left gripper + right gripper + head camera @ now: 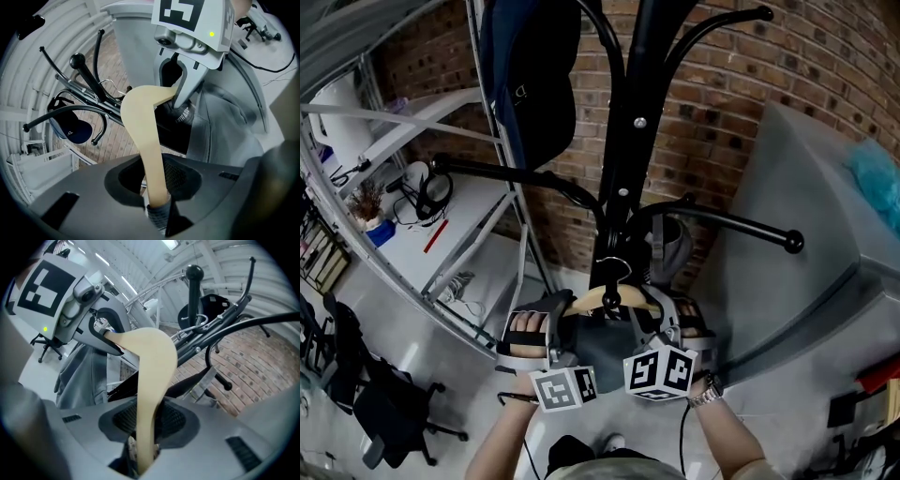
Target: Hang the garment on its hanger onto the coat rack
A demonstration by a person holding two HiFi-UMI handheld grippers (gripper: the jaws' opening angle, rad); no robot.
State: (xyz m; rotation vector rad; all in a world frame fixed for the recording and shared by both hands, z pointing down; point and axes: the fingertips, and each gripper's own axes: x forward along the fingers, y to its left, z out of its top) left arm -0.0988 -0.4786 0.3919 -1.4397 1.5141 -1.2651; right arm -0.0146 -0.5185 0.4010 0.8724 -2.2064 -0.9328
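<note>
A pale wooden hanger [614, 300] with a metal hook [615, 267] carries a grey garment [598, 354]. It hovers just in front of the black coat rack's pole [628, 169], below the rack's curved arms [727, 223]. My left gripper [562, 317] is shut on the hanger's left arm and my right gripper [652, 315] on its right arm. In the left gripper view the hanger [143, 131] runs out of my jaws [157, 211] toward the right gripper [183, 91]. The right gripper view shows the hanger [152, 376] pinched in its jaws [143, 455].
A dark blue cap [534, 84] hangs on an upper rack arm. A brick wall [722, 103] stands behind. White metal shelving [441, 225] with headphones [431, 192] is at left, an office chair [384, 403] below it, and a grey partition [806, 187] at right.
</note>
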